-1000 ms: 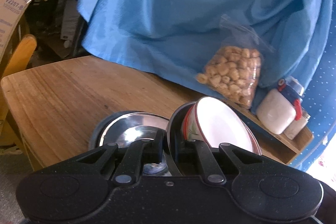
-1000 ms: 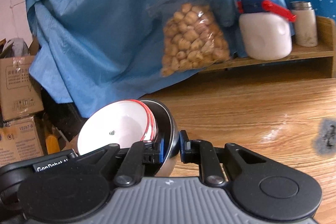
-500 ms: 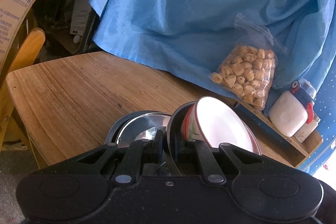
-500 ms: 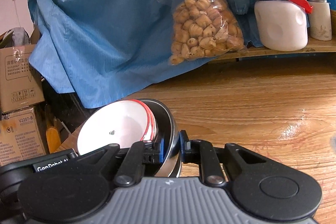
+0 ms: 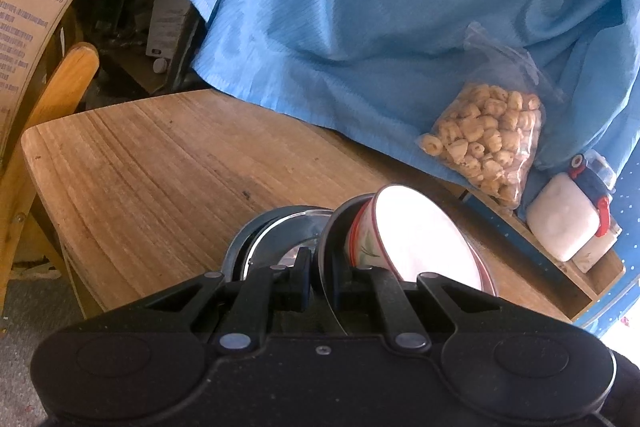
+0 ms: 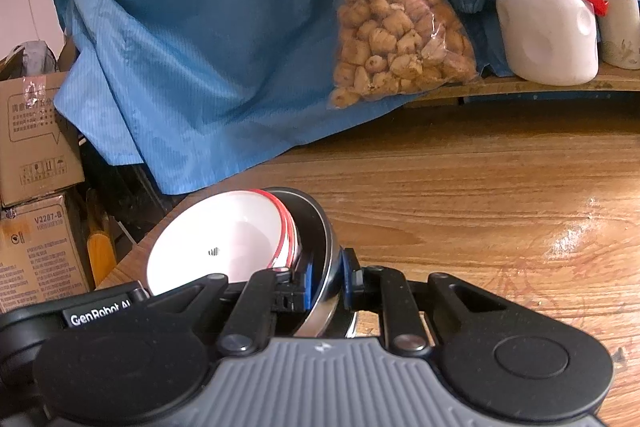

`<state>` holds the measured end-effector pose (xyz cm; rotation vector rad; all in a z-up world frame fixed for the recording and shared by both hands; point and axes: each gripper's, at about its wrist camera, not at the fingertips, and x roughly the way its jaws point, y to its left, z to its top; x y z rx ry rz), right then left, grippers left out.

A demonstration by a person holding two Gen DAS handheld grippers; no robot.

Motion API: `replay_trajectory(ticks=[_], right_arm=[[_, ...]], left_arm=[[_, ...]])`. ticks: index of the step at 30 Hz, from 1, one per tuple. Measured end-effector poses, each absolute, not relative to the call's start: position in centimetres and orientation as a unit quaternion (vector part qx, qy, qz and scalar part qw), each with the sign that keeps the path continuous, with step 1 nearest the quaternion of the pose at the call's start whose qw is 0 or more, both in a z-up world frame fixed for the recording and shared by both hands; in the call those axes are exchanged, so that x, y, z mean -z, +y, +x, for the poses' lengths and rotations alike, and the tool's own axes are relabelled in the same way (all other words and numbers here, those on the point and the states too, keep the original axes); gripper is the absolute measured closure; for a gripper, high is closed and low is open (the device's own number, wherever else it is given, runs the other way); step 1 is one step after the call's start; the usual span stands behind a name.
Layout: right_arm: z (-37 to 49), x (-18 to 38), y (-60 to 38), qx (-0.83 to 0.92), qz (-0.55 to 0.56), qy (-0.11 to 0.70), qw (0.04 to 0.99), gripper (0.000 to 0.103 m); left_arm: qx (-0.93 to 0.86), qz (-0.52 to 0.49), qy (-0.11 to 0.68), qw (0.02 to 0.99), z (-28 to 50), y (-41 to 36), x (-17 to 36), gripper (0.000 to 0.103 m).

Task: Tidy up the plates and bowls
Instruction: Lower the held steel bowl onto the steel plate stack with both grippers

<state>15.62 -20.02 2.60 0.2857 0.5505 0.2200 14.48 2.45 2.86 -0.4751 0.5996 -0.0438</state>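
A steel bowl (image 5: 330, 247) holds a stack of white bowls with red rims (image 5: 416, 235). My left gripper (image 5: 320, 271) is shut on the steel bowl's rim. My right gripper (image 6: 326, 283) is shut on the opposite rim of the same steel bowl (image 6: 318, 227), with the white bowls (image 6: 224, 239) nested inside and tilted toward the left. In the left wrist view a shiny steel plate on a dark plate (image 5: 276, 239) lies on the wooden table (image 5: 160, 167) just beside and below the held bowl.
A blue cloth (image 5: 380, 7) hangs behind the table. A clear bag of snacks (image 6: 396, 35), a white bottle with a red strap (image 6: 548, 27) and a steel flask (image 6: 618, 23) stand on a low shelf at the back. Cardboard boxes (image 6: 32, 147) are stacked at left.
Both grippers have carried the bowl stack to the left and a little back. The bag and bottle have shifted right in both views. The grips have not changed.
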Motion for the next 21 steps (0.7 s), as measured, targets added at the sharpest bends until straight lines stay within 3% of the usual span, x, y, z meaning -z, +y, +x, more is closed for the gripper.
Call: replay_trajectory(ticks=[21], right_arm=[[16.3,-2.1,-18.2,-0.119,0.13,0.287,0.942,0.086]], left_arm=[[0.006,-0.239,0.296,0.925,14.6,4.4,-2.6,0.095]])
